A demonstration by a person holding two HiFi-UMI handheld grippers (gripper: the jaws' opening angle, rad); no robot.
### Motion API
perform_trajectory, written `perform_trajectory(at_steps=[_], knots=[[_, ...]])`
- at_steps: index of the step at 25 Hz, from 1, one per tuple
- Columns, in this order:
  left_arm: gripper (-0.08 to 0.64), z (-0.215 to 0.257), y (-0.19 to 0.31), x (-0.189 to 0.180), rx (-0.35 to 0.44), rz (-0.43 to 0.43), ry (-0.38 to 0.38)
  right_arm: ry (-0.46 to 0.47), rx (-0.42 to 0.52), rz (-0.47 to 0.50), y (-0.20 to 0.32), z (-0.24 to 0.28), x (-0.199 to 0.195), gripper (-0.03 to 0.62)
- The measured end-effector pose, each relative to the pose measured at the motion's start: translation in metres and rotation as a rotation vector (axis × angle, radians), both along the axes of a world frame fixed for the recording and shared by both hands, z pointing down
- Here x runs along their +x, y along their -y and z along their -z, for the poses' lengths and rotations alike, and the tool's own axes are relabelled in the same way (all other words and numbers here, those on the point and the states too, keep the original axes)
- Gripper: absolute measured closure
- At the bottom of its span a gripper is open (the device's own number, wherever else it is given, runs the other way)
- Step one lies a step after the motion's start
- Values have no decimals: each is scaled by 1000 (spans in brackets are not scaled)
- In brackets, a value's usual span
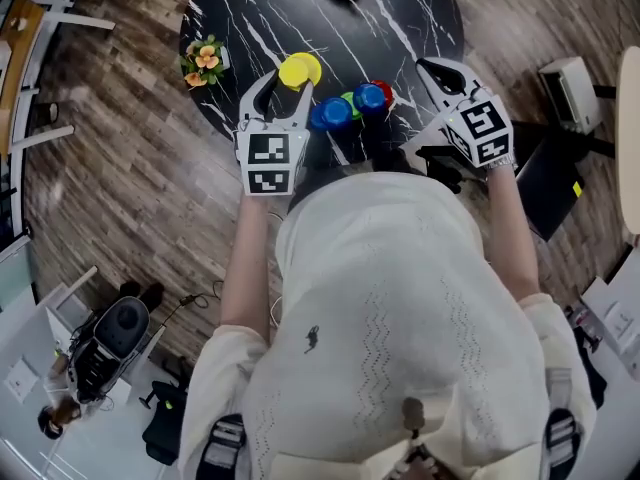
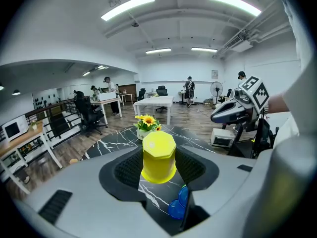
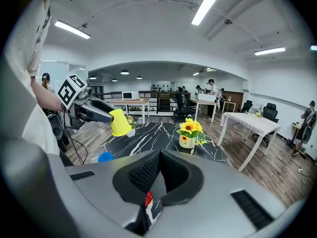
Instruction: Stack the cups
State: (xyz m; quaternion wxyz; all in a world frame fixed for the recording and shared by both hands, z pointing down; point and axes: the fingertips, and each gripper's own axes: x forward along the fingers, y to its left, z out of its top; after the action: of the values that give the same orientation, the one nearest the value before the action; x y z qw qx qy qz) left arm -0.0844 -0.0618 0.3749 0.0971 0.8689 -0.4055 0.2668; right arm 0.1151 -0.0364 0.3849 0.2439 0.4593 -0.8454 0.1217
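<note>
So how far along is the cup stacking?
Done: no stack visible yet. In hand: left gripper grips the yellow cup upside down, above the black marble table. Left: blue cups, green cup and red cup sit clustered on it; right gripper is shut, empty.

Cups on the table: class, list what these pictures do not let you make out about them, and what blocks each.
- Green cup: head view, mostly hidden between the blue cups; in neither gripper view.
- Red cup: right gripper view, only a sliver under the right gripper's shut jaws.
- Blue cups: left gripper view, cut off by the left gripper; number unclear.
</note>
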Motion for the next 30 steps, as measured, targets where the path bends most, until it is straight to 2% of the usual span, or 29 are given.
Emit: perform_trajectory(at_steps=[8, 15, 23, 30], knots=[[334, 15, -21, 6, 0, 0, 5, 4, 33, 15, 6, 12, 4, 583], [334, 22, -50, 27, -18, -61, 25, -5, 50, 31, 6, 20, 12, 583], [334, 5, -73, 60, -76, -153, 72, -11, 56, 52, 7, 21, 21, 583], [334, -18, -81, 75, -131, -180, 95, -23, 50, 57, 7, 19, 31, 583]])
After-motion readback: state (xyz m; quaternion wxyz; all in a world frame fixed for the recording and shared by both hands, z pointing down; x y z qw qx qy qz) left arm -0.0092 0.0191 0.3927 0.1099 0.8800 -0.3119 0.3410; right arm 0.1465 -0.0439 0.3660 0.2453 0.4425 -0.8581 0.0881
